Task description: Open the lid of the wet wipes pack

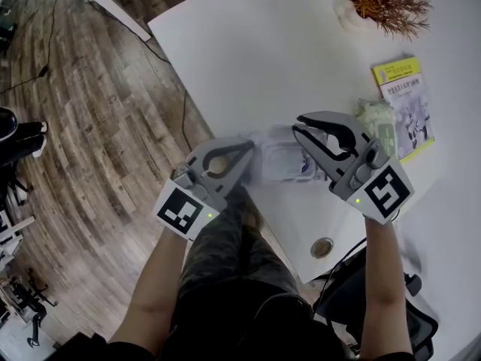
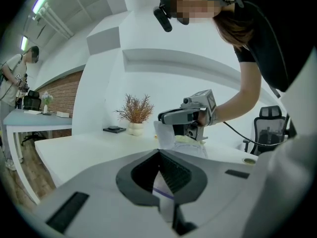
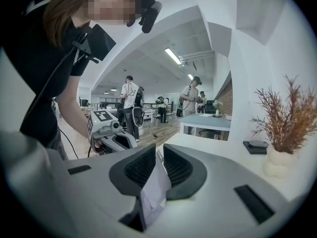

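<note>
Head view: white tabletop [image 1: 248, 59] over a wood-plank floor; the wet wipes pack [image 1: 282, 162] lies near the tabletop's near edge, lengthwise between the two claws, with its rounded lid panel facing up. Whether the lid is raised cannot be told here. The left claw [image 1: 252, 150] meets the pack's left end and the right claw [image 1: 299, 128] its right end. Just beyond the right claw lies a yellow-green booklet [image 1: 406, 100], with a dried plant in a white pot [image 1: 385, 4] at the tabletop's far side and a round cable grommet [image 1: 322, 247] near the front edge. Left gripper view: the left claw [image 2: 159, 156] is fully closed, its ribbed pads pinching a thin white edge of the pack [image 2: 163, 192] marked with a purple line. The rest of the pack runs away across the tabletop to the right claw [image 2: 166, 119], which meets its far end. Behind stand the dried plant [image 2: 134, 110], a flat dark object [image 2: 115, 129] beside it, and an office chair [image 2: 270, 128] at the right. Right gripper view: the right claw [image 3: 159, 155] stands narrowly parted, its pads clamped on a folded white flap of the pack [image 3: 156, 187] that sticks up between them. The left claw [image 3: 124, 142] faces it from across. The dried plant [image 3: 287, 118] and the dark object [image 3: 256, 147] are at the right, and several people stand in the room behind.
</note>
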Motion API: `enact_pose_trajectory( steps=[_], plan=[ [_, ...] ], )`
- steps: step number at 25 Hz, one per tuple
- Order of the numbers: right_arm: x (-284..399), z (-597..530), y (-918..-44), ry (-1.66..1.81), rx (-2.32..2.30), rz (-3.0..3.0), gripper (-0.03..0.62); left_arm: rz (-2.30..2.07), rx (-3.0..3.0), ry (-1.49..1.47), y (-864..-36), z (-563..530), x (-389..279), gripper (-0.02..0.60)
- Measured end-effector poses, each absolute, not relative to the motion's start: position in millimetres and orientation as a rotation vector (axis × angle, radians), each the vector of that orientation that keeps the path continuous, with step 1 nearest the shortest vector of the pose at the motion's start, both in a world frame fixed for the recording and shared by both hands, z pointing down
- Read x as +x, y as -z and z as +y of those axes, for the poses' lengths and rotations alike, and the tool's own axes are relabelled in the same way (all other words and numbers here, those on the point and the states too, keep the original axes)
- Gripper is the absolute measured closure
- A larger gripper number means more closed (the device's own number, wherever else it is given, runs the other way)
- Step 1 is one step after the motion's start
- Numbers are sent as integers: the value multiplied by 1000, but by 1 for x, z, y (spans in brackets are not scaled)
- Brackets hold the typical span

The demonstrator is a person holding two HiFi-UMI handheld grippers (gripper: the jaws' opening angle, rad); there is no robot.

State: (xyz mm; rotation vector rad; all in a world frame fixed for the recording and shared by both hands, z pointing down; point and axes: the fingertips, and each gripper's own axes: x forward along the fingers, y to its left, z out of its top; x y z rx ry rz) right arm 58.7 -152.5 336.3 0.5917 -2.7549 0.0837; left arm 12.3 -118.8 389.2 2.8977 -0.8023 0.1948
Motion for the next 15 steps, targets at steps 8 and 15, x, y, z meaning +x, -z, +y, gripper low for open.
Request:
enact_pose_trajectory(
  steps=[8,15],
  plan=[
    [57,-168,-345,-165,584,-2770,528,-831,2811,-106,-387,-128,10,569],
    [56,-177,-354,-241,571,-2776,528,-844,2784,-104,-390,-133,5,569]
  ],
)
